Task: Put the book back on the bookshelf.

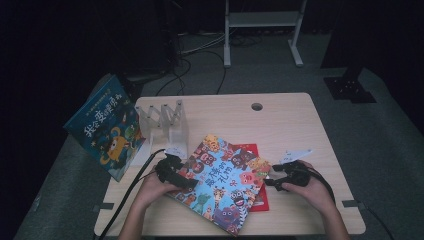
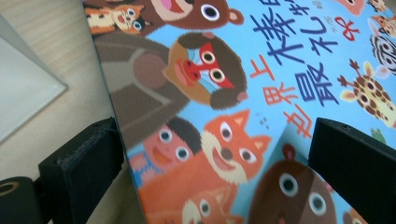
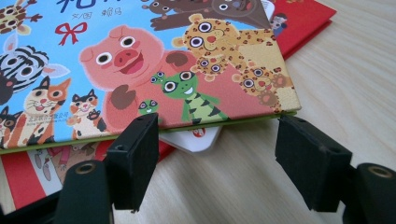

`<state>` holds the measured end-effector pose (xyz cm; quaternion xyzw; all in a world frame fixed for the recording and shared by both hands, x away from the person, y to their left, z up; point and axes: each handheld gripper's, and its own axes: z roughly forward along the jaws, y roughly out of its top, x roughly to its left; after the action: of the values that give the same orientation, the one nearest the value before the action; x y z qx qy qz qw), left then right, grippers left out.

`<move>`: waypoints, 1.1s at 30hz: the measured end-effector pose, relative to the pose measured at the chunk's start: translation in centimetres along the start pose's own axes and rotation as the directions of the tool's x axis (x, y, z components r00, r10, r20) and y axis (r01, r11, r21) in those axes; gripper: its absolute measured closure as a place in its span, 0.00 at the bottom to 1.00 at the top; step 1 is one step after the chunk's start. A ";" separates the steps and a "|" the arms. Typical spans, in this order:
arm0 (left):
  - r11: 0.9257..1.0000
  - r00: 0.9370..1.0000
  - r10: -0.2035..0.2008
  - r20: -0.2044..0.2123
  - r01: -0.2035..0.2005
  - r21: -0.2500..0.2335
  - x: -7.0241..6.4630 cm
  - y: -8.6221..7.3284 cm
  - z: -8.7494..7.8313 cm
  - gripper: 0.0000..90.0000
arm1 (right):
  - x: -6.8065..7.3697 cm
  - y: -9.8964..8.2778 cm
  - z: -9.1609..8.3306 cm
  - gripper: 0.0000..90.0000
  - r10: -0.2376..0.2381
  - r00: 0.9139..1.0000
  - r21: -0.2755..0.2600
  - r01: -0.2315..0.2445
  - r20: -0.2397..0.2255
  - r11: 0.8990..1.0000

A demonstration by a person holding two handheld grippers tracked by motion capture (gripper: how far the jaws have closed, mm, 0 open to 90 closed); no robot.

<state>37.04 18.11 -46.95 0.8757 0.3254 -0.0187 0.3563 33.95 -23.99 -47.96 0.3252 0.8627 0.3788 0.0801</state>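
A blue picture book [image 1: 220, 182] with cartoon animals lies askew on a red book [image 1: 259, 202] at the front middle of the table. My left gripper [image 1: 182, 179] sits at the blue book's left edge. In the left gripper view it [image 2: 215, 154] is open: one jaw is beside the book [image 2: 224, 93] edge, the other over the cover. My right gripper [image 1: 270, 175] is at the book's right edge. In the right gripper view it [image 3: 215, 126] is open just in front of the book [image 3: 140, 60] edge. The red book [image 3: 303, 18] and a white card [image 3: 196, 140] show beneath.
A second blue book [image 1: 107, 127] leans off the table's left edge beside a clear plastic rack [image 1: 162, 120], whose base [image 2: 23, 88] lies close to my left gripper. The table [image 1: 300, 125] has a cable hole [image 1: 256, 106]. A white frame [image 1: 262, 30] stands behind it.
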 end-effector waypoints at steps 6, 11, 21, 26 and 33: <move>1.000 1.000 -0.012 -0.002 0.012 -0.007 0.8 0.2 0.0 0.03 | 0.4 0.6 0.4 0.32 -0.015 1.000 0.010 0.015 -0.005 1.000; 1.000 1.000 -0.015 -0.003 0.015 0.003 1.2 0.3 -0.2 0.03 | 0.7 1.0 0.8 0.32 -0.025 1.000 0.012 0.025 -0.002 1.000; 1.000 1.000 -0.017 0.001 0.017 0.002 1.6 1.0 0.3 0.03 | 1.5 0.4 0.9 0.29 -0.003 1.000 -0.008 0.003 -0.006 1.000; 0.999 0.999 -0.031 -0.011 0.031 0.011 1.5 1.2 0.2 0.05 | 2.7 0.0 1.0 0.24 -0.015 1.000 -0.015 0.015 -0.011 1.000; 0.999 0.999 -0.048 -0.010 0.048 0.014 1.4 1.5 0.0 0.05 | 3.2 0.0 1.0 0.24 -0.032 0.999 -0.022 0.033 0.028 0.999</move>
<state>39.09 18.07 -46.41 0.8701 0.3481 -0.0253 0.3480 31.83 -21.45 -48.32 0.3153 0.8625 0.3826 0.1017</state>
